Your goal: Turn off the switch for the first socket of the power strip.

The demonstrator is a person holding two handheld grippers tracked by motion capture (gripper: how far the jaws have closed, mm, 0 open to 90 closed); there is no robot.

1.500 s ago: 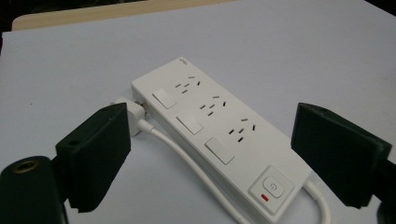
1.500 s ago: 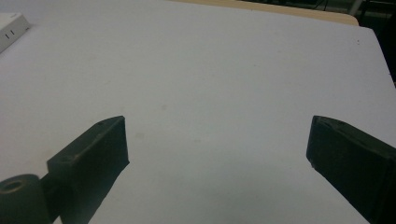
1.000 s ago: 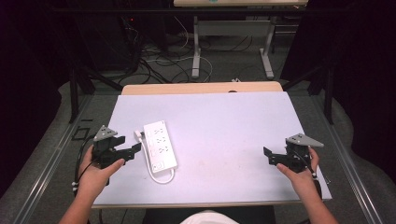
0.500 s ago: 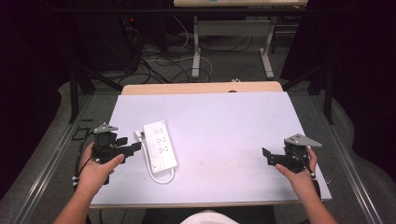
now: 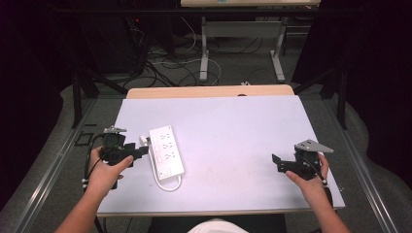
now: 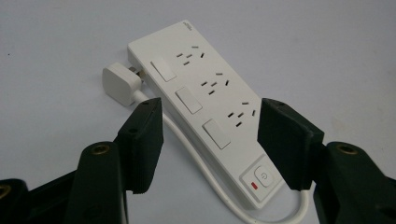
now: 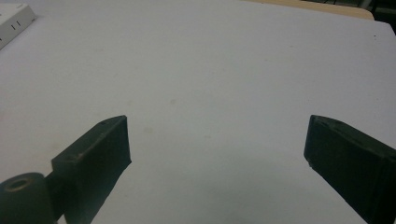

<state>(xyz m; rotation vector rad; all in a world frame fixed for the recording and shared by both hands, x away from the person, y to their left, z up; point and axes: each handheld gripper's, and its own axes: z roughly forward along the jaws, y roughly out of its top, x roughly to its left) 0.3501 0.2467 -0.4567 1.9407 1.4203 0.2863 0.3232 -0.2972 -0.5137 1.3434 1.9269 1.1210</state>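
From above, your left tool (image 5: 138,149) sits just beside the white power strip (image 5: 166,151), which lies flat on the pale worktop (image 5: 233,131). Your right tool (image 5: 282,162) hovers well apart from it, near the worktop's right edge.

Along your left tool (image 6: 208,135), the jaws stand wide with the strip just ahead between them: three socket groups, three rocker switches, a power button with a red mark, and its white plug (image 6: 120,84) resting beside the far end, its cord looping back.

Your right tool (image 7: 217,154) is spread wide over bare worktop; the strip's corner (image 7: 14,21) sits far ahead to its left.
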